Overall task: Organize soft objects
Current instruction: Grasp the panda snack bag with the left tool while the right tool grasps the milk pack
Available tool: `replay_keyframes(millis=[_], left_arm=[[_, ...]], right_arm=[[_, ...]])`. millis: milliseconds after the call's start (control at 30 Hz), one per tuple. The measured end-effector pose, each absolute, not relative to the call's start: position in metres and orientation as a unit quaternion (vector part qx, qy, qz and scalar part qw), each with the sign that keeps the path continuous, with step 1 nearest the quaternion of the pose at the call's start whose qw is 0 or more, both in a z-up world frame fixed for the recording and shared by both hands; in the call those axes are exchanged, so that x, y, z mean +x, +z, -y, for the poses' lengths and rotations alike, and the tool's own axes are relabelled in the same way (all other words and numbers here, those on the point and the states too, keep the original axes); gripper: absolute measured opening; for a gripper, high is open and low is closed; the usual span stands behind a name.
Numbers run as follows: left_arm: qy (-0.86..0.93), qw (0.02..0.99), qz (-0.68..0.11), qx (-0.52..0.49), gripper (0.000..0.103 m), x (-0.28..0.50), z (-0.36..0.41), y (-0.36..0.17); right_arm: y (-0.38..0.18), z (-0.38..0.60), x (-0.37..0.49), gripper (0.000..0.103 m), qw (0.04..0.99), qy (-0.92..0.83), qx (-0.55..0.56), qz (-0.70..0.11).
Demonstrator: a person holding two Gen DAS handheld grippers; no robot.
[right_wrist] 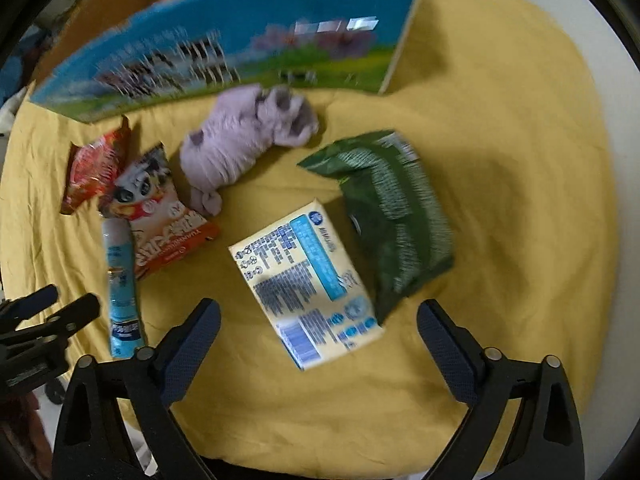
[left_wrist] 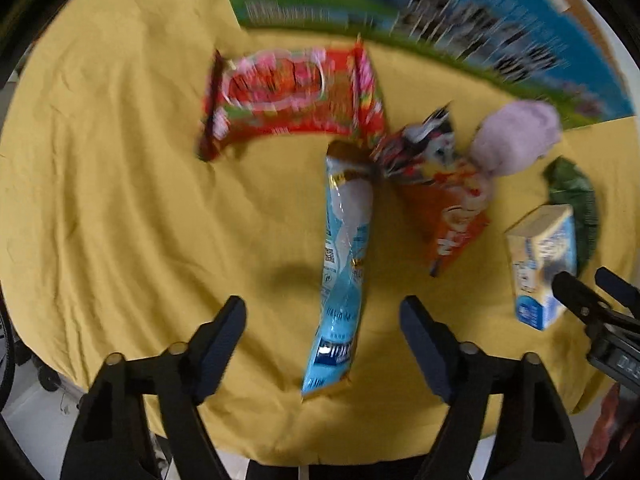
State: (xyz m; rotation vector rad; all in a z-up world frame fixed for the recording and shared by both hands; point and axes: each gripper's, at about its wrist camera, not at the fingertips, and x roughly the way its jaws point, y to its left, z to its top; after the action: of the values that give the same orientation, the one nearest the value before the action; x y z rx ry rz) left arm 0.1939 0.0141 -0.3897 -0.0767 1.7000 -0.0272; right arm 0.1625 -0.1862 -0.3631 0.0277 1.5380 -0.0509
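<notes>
My left gripper [left_wrist: 322, 320] is open above the lower part of a long blue packet [left_wrist: 342, 272], empty. A red snack bag [left_wrist: 292, 96], an orange bag [left_wrist: 444, 192] and a purple plush [left_wrist: 516, 136] lie beyond. My right gripper [right_wrist: 318, 324] is open and empty over a pale yellow tissue pack [right_wrist: 308, 280]. A green bag [right_wrist: 392, 216] lies right of the pack. The purple plush [right_wrist: 244, 140], orange bag [right_wrist: 160, 216], blue packet [right_wrist: 120, 276] and red bag [right_wrist: 96, 164] lie to the left.
Everything lies on a yellow cloth [left_wrist: 120, 180] over a table. A printed cardboard box [right_wrist: 224, 56] stands open at the back. The tissue pack [left_wrist: 544, 264] and green bag [left_wrist: 576, 200] show in the left wrist view. The cloth's near edge [right_wrist: 320, 456] is close.
</notes>
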Motion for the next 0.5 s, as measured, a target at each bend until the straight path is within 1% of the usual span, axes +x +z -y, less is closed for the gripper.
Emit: replay_keyframes(millis=[33,167,233,300,367,400,433,500], left_arm=[[-0.01,0.652,-0.757,-0.035,0.071,0.194,-0.013,-0.394],[-0.024,0.664,-0.743,-0.086,0.071,0.198,-0.009,-0.384],[-0.032,0.667,-0.735,-0.119,0.071,0.203,-0.005,-0.377],[-0.036,0.669,-0.731,-0.131,0.071,0.212,0.002,-0.375],[-0.037,0.665,-0.733,-0.138,0.071,0.221,0.009,-0.378],[-0.038,0.662,-0.735,-0.143,0.071,0.227,0.013,-0.382],[-0.038,0.658,-0.738,-0.143,0.071,0.232,0.017,-0.385],[-0.035,0.651,-0.744,-0.146,0.071,0.244,0.02,-0.39]], right_arm=[[-0.369,0.186,0.164,0.099,0.715,-0.022,0.013,-0.698],[-0.389,0.186,0.167,0.099,0.706,-0.02,0.015,-0.708],[-0.398,0.187,0.169,0.097,0.701,-0.019,0.017,-0.713],[-0.409,0.189,0.169,0.095,0.695,-0.02,0.021,-0.718],[-0.42,0.191,0.169,0.085,0.695,-0.021,0.02,-0.719],[-0.426,0.193,0.169,0.077,0.689,-0.012,0.038,-0.724],[-0.429,0.194,0.169,0.074,0.681,-0.01,0.051,-0.73],[-0.434,0.195,0.169,0.074,0.679,-0.012,0.055,-0.732]])
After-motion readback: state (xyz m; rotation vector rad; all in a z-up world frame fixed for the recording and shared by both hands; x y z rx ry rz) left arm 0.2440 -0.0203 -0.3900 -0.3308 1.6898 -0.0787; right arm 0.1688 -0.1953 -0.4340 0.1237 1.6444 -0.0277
